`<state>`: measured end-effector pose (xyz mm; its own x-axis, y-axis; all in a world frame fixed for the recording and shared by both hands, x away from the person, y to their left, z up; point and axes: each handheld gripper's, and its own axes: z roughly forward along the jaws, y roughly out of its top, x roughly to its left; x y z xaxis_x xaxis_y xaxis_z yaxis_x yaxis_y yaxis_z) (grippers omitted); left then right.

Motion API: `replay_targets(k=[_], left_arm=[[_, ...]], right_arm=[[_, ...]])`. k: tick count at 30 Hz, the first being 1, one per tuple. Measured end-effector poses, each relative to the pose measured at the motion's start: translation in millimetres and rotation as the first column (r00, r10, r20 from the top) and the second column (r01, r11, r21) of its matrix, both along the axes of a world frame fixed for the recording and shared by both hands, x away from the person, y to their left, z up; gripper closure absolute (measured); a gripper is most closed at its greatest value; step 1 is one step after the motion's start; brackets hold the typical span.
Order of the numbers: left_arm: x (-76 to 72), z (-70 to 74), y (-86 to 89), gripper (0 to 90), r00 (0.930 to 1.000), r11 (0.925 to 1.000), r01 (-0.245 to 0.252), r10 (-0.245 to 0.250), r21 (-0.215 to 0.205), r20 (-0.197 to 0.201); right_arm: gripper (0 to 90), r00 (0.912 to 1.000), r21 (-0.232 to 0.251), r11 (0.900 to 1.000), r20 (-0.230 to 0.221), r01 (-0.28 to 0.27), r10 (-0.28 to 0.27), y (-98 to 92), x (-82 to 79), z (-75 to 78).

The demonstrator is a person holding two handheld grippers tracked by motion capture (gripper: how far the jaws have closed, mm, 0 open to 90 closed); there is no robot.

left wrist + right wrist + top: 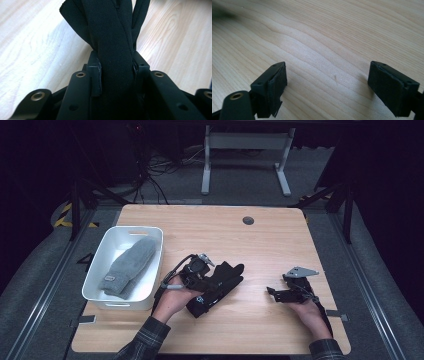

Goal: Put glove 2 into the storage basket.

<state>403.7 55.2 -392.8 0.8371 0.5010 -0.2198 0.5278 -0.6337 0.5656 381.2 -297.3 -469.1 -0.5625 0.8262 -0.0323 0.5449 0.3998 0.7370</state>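
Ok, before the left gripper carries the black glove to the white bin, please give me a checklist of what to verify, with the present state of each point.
1. Left gripper is closed on the black glove: ok, both pads press the fabric.
2. Glove fully off the table: cannot tell, its far end lies low over the wood.
3. White bin has room: ok, one grey mitten lies inside, with free space beside it.
4. Path from glove to bin is free: ok, nothing stands between them.
5. Right gripper is out of the way: ok, open, holding nothing, far from the bin.
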Motion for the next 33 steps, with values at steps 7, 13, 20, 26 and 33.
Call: replay_targets(k=[7, 13, 20, 26, 33], left_arm=[[3.3, 19.1, 7.8, 68.1, 0.9999, 1.0000, -0.005, 0.005, -0.006, 0.012], [7.1, 35.3, 19.1, 68.1, 0.9994, 0.9996, -0.027, 0.027, -0.009, 0.023], [12.7, 52.2, 34.5, 68.1, 0.9980, 0.9987, -0.051, 0.051, 0.002, 0.038], [18.2, 66.9, 52.1, 68.0, 0.9957, 0.9971, -0.076, 0.076, 0.005, 0.053], [28.2, 79.8, 77.6, 68.1, 0.9900, 0.9920, -0.126, 0.125, 0.006, 0.064]], right_arm=[[16.3, 1.0000, 0.001, 1.000, 0.000, 0.001, -0.001, 0.1, 0.0, 0.0], [16.2, 1.0000, 0.000, 1.000, 0.001, 0.001, -0.001, 0.1, 0.0, 0.0], [16.1, 1.0000, -0.002, 1.000, 0.000, 0.004, -0.004, 0.4, -0.1, 0.0], [15.3, 0.9999, -0.005, 1.000, 0.000, 0.010, -0.010, 0.7, -0.2, 0.0], [13.9, 0.9999, -0.007, 1.000, -0.001, 0.010, -0.010, 0.9, 0.0, -0.1]])
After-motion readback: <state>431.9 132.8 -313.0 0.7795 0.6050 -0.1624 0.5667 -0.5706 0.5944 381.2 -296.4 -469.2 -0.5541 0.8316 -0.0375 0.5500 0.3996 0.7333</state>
